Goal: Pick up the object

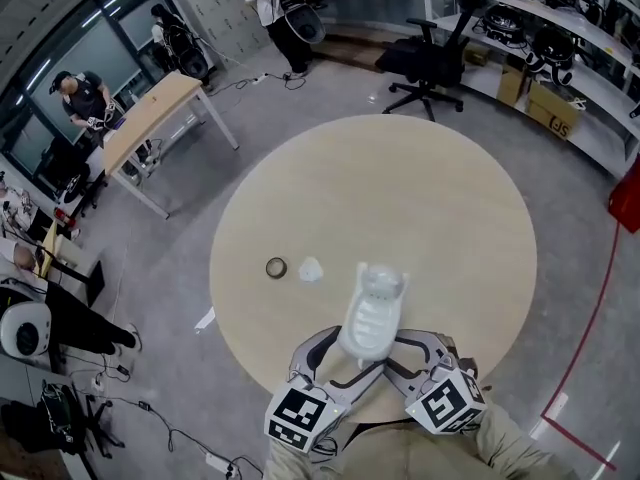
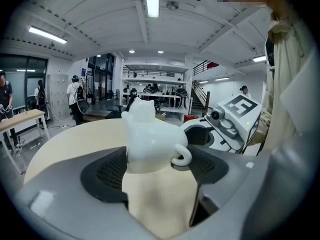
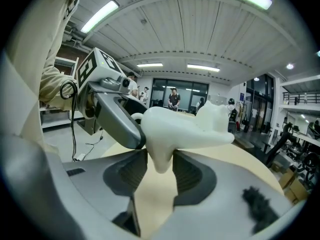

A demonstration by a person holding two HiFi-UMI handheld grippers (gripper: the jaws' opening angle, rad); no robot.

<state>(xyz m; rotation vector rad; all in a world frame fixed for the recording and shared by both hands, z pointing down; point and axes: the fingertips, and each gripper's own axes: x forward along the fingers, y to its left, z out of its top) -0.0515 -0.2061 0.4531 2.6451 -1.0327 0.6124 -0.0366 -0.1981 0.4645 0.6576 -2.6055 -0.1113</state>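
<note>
Left hand-held gripper (image 2: 157, 165): closed on the near end of a white, glossy moulded object (image 2: 149, 134) with a small loop handle. The loop sits against the pad on the person's right.
Right hand-held gripper (image 3: 160, 169): clamped on a blunt fin hanging under the same object, with pads pressing from both sides.
Object's place: held between the two hand-held grippers, low over the near edge of the round pale wooden worktop (image 1: 420, 198). It looks clear of the surface.
Key relation: the object's long axis runs away from the person, its far end tipped slightly right. Both grips sit at the near end, one on each side, neither nearer — so the far end overhangs unsupported.
Further out: a small dark ring (image 1: 276, 267) and a small white scrap (image 1: 311, 269) lie on the worktop, left of the object and apart from it.
Hard to make out: what the object is, and the gap beneath it — the head view hides its underside.
</note>
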